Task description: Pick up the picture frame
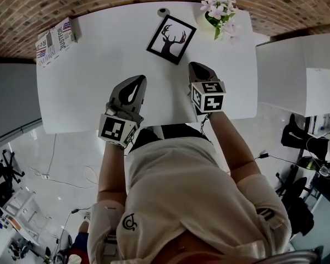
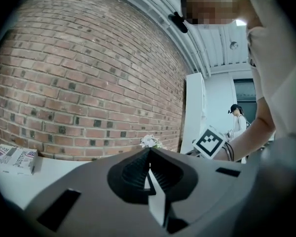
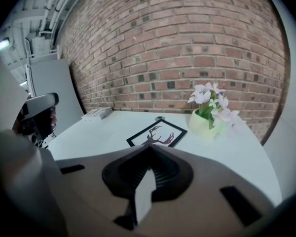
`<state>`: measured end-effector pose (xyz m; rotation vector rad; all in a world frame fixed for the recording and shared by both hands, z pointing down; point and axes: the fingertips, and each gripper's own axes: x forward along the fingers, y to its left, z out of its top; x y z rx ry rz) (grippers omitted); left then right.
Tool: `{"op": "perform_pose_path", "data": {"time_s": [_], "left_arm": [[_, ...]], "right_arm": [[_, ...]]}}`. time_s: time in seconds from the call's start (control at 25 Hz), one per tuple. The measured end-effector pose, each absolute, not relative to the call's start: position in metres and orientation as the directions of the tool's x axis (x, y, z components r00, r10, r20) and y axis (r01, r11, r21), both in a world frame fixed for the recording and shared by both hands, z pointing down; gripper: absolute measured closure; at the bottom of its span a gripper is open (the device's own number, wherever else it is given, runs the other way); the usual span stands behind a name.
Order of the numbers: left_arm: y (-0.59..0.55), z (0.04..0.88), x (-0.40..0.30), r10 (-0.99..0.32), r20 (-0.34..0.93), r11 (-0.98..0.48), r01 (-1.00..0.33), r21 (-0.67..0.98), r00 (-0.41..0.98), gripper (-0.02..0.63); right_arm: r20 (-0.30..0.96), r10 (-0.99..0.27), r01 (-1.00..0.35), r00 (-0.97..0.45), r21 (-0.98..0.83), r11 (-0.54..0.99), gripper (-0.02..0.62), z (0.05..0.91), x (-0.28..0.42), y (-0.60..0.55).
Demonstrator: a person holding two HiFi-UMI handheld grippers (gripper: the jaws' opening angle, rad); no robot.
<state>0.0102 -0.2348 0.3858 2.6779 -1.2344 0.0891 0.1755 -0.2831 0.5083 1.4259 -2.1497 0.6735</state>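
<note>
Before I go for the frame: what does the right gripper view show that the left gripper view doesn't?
Only the right gripper view: the picture frame lying flat on the white table, with the flower pot to its right. Only the left gripper view: a square-marker cube at the end of a forearm, and a bystander far behind. Both: the brick wall, the table, the flowers, the stack of books, and jaws together on nothing, left gripper and right gripper alike.
</note>
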Motion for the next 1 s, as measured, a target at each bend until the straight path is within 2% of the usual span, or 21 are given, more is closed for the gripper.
{"op": "perform_pose_path", "data": {"time_s": [0.16, 0.32, 0.6, 0.76, 1.0], "left_arm": [[-0.247, 0.396, 0.029, -0.718, 0.134, -0.676, -0.731, 0.098, 0.682, 0.592], [-0.253, 0.412, 0.026, -0.735, 0.147, -0.644, -0.750, 0.152, 0.662, 0.592], [-0.261, 0.430, 0.007, -0.767, 0.168, -0.589, -0.783, 0.202, 0.620, 0.592], [-0.261, 0.442, 0.002, -0.768, 0.183, -0.567, -0.784, 0.253, 0.614, 0.592], [-0.260, 0.451, 0.003, -0.752, 0.199, -0.574, -0.773, 0.270, 0.628, 0.592]], "right_arm": [[0.699, -0.617, -0.922, -0.360, -0.167, 0.349, 0.578, 0.548, 0.174, -0.304], [0.749, -0.547, -0.914, -0.374, -0.198, 0.353, 0.521, 0.583, 0.170, -0.315], [0.783, -0.493, -0.925, -0.380, -0.328, 0.192, 0.441, 0.612, 0.163, -0.345], [0.819, -0.473, -0.942, -0.325, -0.327, 0.080, 0.431, 0.625, 0.168, -0.354], [0.862, -0.439, -0.965, -0.252, -0.255, 0.054, 0.433, 0.639, 0.175, -0.351]]}}
